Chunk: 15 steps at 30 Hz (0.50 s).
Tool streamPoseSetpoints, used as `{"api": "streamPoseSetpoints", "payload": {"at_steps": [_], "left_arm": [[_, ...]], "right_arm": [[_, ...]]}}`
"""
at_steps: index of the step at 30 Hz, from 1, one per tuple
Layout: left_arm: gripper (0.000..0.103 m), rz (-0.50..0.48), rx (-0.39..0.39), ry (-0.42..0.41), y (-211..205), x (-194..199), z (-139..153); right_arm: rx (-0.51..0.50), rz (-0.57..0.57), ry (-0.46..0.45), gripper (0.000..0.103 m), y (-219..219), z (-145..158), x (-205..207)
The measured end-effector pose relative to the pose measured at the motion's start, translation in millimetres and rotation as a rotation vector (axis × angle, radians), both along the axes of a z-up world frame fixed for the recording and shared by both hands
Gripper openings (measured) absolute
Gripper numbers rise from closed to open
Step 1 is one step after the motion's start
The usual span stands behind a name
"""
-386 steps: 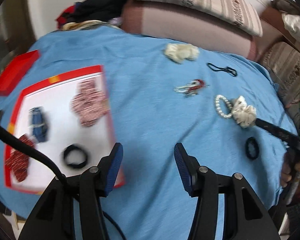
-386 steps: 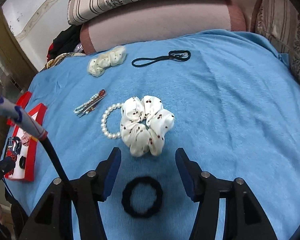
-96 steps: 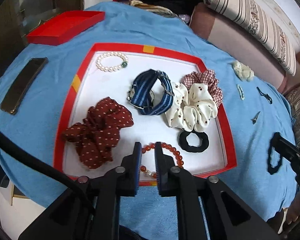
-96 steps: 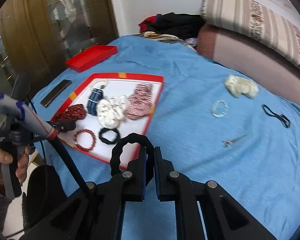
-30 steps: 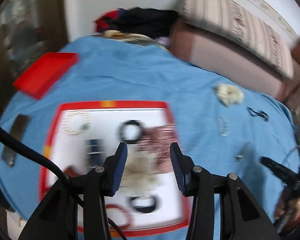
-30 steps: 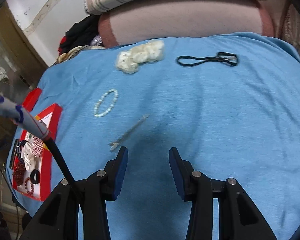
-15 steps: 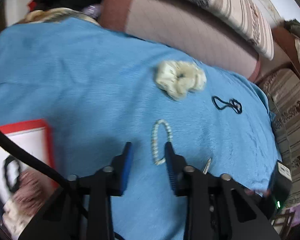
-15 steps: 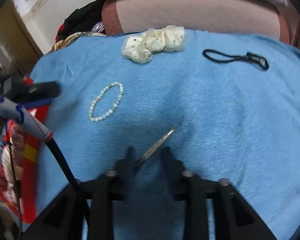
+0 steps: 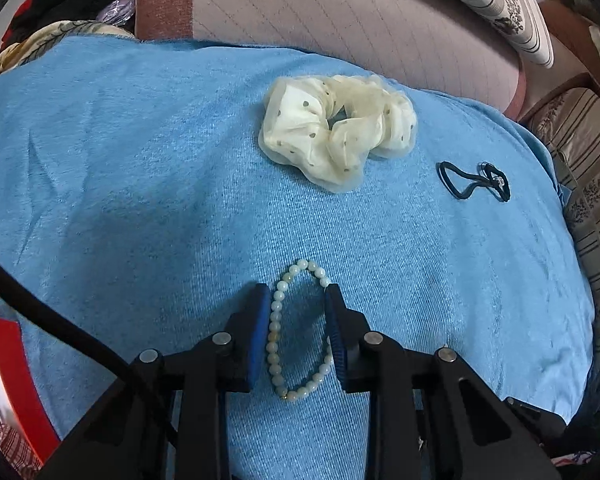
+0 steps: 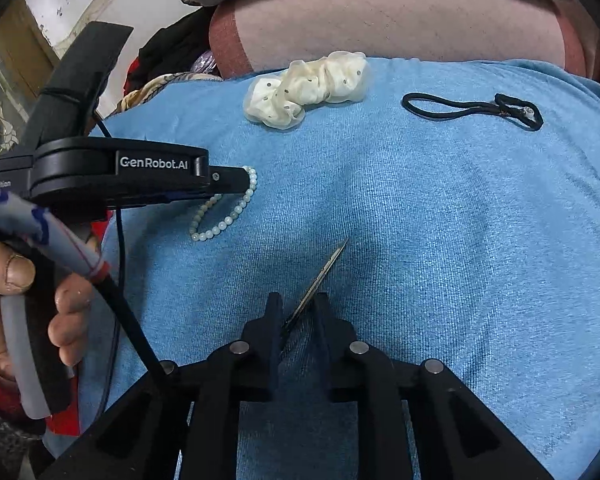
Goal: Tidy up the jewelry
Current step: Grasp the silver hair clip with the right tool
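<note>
White lettering reading "GenRobot.AI" stood on the side of the black plastic left gripper [image 10: 236, 184]; fainter small print further back on it was unreadable.

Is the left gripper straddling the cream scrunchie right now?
No, the left gripper straddles the pale bead bracelet; the cream scrunchie lies farther ahead, untouched.

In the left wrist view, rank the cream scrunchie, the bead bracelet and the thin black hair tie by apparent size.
1. Cream scrunchie, clearly largest.
2. Bead bracelet, though it lies nearest the camera, which inflates it.
3. Thin black hair tie, smallest; its rank against the bracelet is unsure.
</note>
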<state>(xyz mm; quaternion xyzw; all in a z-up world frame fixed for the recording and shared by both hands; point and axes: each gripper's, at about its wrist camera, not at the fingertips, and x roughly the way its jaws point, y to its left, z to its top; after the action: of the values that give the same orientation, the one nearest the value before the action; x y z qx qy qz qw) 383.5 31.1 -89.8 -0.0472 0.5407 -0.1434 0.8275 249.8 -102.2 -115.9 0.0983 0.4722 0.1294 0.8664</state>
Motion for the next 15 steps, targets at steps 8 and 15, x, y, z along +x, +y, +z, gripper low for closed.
{"api": "streamPoseSetpoints", "payload": {"at_steps": [8, 15], "left_arm": [[0.005, 0.027, 0.058, -0.022, -1, -1, 4], [0.005, 0.052, 0.016, -0.098, 24, -35, 56]], "right_arm": [[-0.053, 0.016, -0.037, 0.011, 12, 6, 0], [-0.012, 0.027, -0.064, 0.004, 10, 33, -17]]}}
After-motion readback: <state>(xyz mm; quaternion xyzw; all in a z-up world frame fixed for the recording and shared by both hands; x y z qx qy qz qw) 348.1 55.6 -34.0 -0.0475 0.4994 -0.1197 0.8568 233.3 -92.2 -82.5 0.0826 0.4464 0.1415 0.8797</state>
